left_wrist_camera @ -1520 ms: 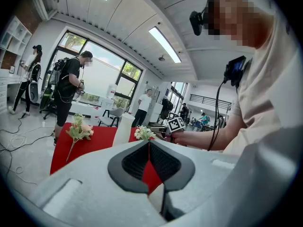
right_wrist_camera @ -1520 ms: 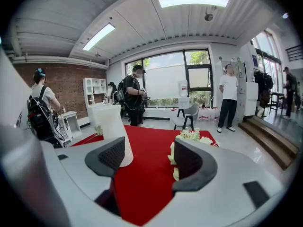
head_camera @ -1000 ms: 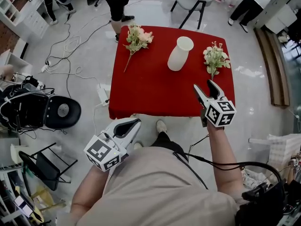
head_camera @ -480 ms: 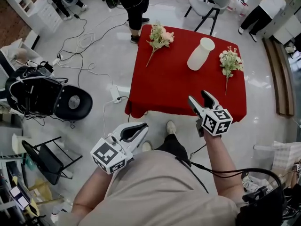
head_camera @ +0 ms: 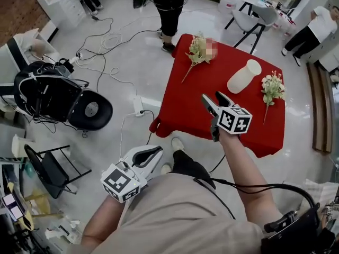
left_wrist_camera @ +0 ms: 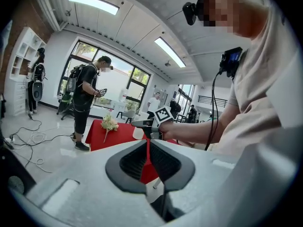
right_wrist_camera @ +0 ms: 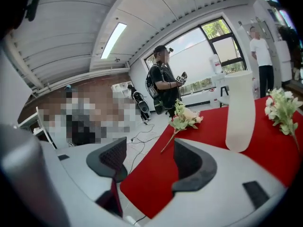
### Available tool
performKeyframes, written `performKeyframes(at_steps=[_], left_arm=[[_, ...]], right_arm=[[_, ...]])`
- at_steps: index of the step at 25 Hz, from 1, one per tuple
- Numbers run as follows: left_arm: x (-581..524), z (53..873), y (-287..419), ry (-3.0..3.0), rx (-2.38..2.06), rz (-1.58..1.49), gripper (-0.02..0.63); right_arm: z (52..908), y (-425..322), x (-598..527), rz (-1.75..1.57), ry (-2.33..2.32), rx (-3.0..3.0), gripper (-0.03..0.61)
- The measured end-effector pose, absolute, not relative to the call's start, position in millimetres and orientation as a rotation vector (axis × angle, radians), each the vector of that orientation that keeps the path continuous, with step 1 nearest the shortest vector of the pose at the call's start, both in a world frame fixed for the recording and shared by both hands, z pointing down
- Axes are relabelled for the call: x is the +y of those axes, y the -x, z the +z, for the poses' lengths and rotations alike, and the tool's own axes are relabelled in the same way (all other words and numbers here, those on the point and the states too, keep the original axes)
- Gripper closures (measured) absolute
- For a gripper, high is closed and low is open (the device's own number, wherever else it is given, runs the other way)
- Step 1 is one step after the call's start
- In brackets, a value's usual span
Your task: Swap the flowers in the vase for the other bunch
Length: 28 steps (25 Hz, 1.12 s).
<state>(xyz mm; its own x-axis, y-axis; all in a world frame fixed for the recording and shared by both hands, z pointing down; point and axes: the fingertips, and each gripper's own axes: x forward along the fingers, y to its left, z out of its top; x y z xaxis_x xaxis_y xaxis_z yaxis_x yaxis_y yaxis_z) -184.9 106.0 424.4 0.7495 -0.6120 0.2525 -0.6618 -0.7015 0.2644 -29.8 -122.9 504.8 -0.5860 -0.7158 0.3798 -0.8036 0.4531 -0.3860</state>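
Observation:
A white vase (head_camera: 244, 76) stands empty on the red-clothed table (head_camera: 185, 107). A pink bunch (head_camera: 198, 49) lies at the table's far left, and a white-and-green bunch (head_camera: 272, 88) lies to the right of the vase. My right gripper (head_camera: 212, 100) hovers over the table's near part, open, with nothing between its fingers. Its own view shows the vase (right_wrist_camera: 239, 112), the pink bunch (right_wrist_camera: 184, 117) and the white bunch (right_wrist_camera: 284, 108) ahead of the right gripper (right_wrist_camera: 151, 160). My left gripper (head_camera: 145, 155) hangs low off the table by my body, shut and empty; in its own view the left gripper (left_wrist_camera: 147, 148) points toward the table (left_wrist_camera: 120, 131).
A person (head_camera: 172, 4) stands at the table's far left corner; another person (head_camera: 312, 33) is at the upper right. A black round chair (head_camera: 90, 109), a power strip (head_camera: 139, 106) and cables lie on the floor left of the table. A grey chair (head_camera: 254, 17) stands behind it.
The head view has swung, so the table now sits further right. My right gripper has moved from near the white bunch to the table's near-left part. The left gripper shifted slightly, still low.

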Motion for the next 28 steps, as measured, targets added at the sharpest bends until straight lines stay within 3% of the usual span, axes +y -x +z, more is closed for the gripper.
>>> performKeyframes(at_steps=[15,28], left_arm=[[-6.1,412.4,206.5,-2.494,-1.203,0.212,0.605],[-59.5,426.6,206.9,-2.361,-1.324,0.245,0.606]], right_arm=[[556.9,43.2,-332.3,1.244,-1.435,-2.395,0.225],[641.3,21.9,-441.5,1.508,-1.509,-2.158,0.195]])
